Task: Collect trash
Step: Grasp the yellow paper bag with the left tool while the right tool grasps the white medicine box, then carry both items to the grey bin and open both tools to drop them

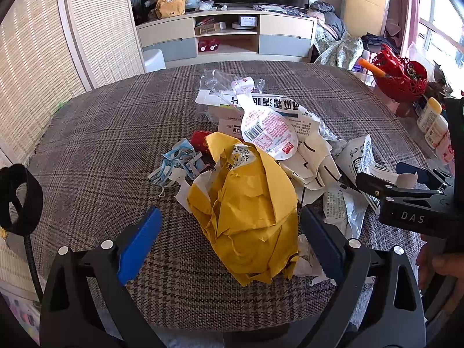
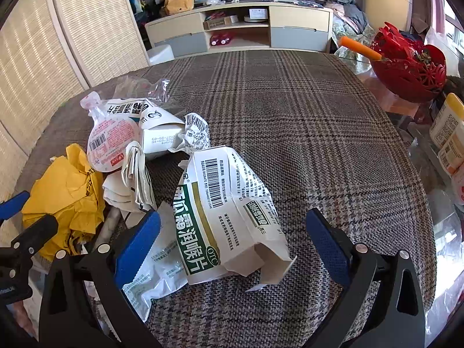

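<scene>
On my left, the left gripper (image 1: 229,240) has its fingers spread wide on either side of the crumpled yellow paper bag (image 1: 249,208), blue pads clear of it. The bag lies on the plaid-covered surface (image 1: 116,133), with blue paper shreds (image 1: 179,159) just beside it and white scraps tucked under its edge. If I close now, I think the pads may crush the bag flat and drag those scraps along or scatter them. In the middle of the heap lies a pink-printed foil lid (image 2: 111,142). On my right, the right gripper (image 2: 232,243) is also spread, straddling the torn white-and-green medicine box (image 2: 229,217). A clear plastic sachet (image 2: 156,266) sits against my near finger; it could slide off the surface edge when I squeeze.
</scene>
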`<action>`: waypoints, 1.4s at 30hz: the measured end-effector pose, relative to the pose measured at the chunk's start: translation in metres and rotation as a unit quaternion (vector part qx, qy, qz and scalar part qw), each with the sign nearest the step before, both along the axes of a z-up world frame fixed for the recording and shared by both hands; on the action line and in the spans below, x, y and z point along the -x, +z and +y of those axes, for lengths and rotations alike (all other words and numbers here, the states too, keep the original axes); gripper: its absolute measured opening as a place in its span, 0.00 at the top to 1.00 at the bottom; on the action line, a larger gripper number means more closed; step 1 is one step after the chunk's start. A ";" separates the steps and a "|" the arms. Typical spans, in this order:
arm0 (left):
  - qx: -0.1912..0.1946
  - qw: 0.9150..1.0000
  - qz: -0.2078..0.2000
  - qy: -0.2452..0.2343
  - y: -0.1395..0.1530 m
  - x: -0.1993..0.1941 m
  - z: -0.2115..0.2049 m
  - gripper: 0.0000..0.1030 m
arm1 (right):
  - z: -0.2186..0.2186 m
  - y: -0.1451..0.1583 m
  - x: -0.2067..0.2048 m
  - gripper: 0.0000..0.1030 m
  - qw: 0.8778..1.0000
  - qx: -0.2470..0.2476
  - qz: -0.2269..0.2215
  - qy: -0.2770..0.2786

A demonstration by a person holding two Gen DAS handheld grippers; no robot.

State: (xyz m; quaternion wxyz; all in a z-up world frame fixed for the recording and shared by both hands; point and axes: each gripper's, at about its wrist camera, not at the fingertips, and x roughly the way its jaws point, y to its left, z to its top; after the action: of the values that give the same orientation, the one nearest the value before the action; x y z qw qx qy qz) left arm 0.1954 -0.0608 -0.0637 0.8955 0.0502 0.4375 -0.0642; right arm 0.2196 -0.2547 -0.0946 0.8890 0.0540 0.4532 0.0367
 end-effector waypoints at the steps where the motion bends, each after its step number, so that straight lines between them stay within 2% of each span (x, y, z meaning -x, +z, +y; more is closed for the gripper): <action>1: 0.002 1.000 0.002 0.000 -0.002 -0.002 0.001 0.12 | 0.000 -0.002 -0.001 0.03 1.000 0.000 0.001 0.000; 4: 0.005 1.000 0.007 0.002 -0.007 -0.005 0.001 0.16 | 0.002 -0.009 -0.005 0.03 1.000 0.000 0.007 0.001; 6: 0.009 1.000 0.011 0.000 -0.010 -0.007 0.001 0.19 | 0.002 -0.012 -0.007 0.07 1.000 -0.006 0.012 0.002; 8: 0.013 1.000 0.012 -0.006 -0.012 -0.007 -0.001 0.22 | 0.000 -0.017 -0.008 0.23 1.000 -0.019 0.016 0.004; 10: 0.018 1.000 0.012 -0.013 -0.013 -0.007 -0.004 0.34 | -0.003 -0.016 -0.008 0.27 1.000 -0.023 0.011 0.002; 11: 0.022 1.000 0.013 -0.016 -0.012 -0.007 -0.006 0.47 | -0.004 -0.015 -0.008 0.27 1.000 -0.023 0.009 0.001; 18: 0.014 1.000 -0.006 -0.018 0.000 0.004 -0.008 0.48 | -0.009 0.015 0.008 0.28 0.999 -0.009 -0.038 -0.007; 27: 0.035 0.997 -0.067 -0.018 0.065 0.053 0.007 0.48 | -0.009 0.073 0.053 0.27 0.996 -0.019 -0.086 -0.001; 30: 0.032 0.997 -0.074 -0.019 0.083 0.075 0.009 0.48 | -0.004 0.085 0.070 0.27 0.996 -0.038 -0.083 0.002; 34: 0.042 0.996 -0.080 -0.020 0.101 0.110 0.014 0.48 | 0.007 0.103 0.100 0.27 0.996 -0.029 -0.085 0.004; 38: 0.049 0.996 -0.074 -0.016 0.102 0.150 0.025 0.48 | 0.011 0.102 0.140 0.27 0.997 -0.017 -0.082 0.005; 42: 0.058 0.997 -0.054 -0.015 0.080 0.183 0.032 0.48 | 0.014 0.084 0.182 0.27 0.997 -0.025 -0.072 0.009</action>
State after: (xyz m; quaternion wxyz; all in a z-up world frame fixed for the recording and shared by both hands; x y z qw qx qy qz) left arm 0.0122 -0.0286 0.0166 0.9180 0.0082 0.3836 -0.1001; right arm 0.0381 -0.2407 -0.0109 0.9173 0.0690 0.3875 0.0600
